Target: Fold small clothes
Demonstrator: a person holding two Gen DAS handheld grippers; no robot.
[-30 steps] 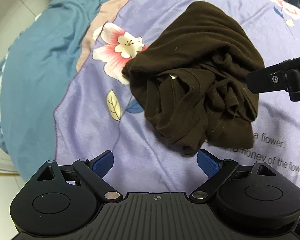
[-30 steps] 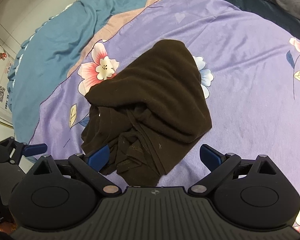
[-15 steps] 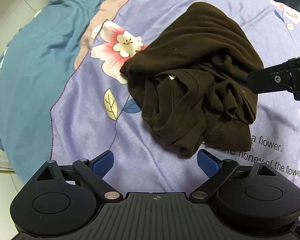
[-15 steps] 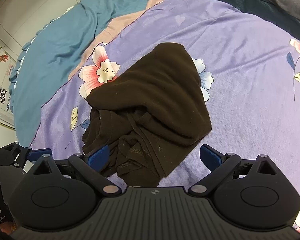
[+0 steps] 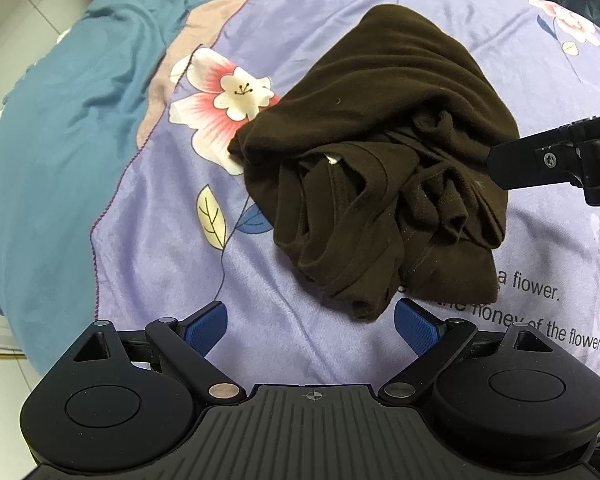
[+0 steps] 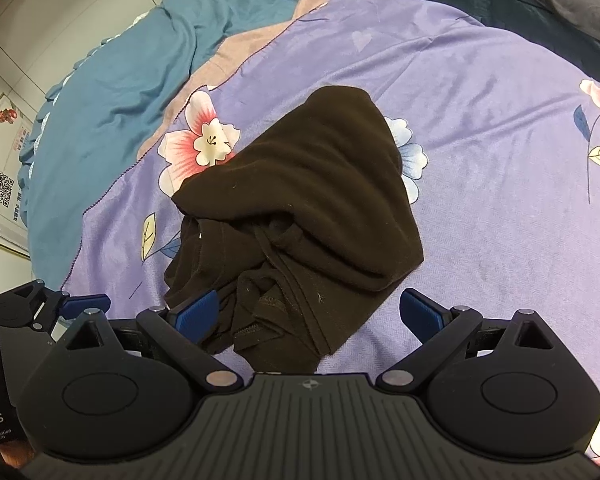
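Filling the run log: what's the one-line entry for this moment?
stage: pre-grasp | left tool: open, empty | right tool: open, empty | brown garment: crumpled, unfolded | surface: purple floral blanket

Both wrist views angled down, close, sharing dark garment (image 5: 380, 168)

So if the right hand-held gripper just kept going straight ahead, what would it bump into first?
Most likely the crumpled brown garment, whose near edge already lies between the open right hand-held gripper fingers.

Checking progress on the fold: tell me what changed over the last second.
Both open claws, left and right, drew back a little from the crumpled brown garment, which looks slightly farther off in both views. Nothing was gripped or released. The garment lies in the same heap on the purple blanket.
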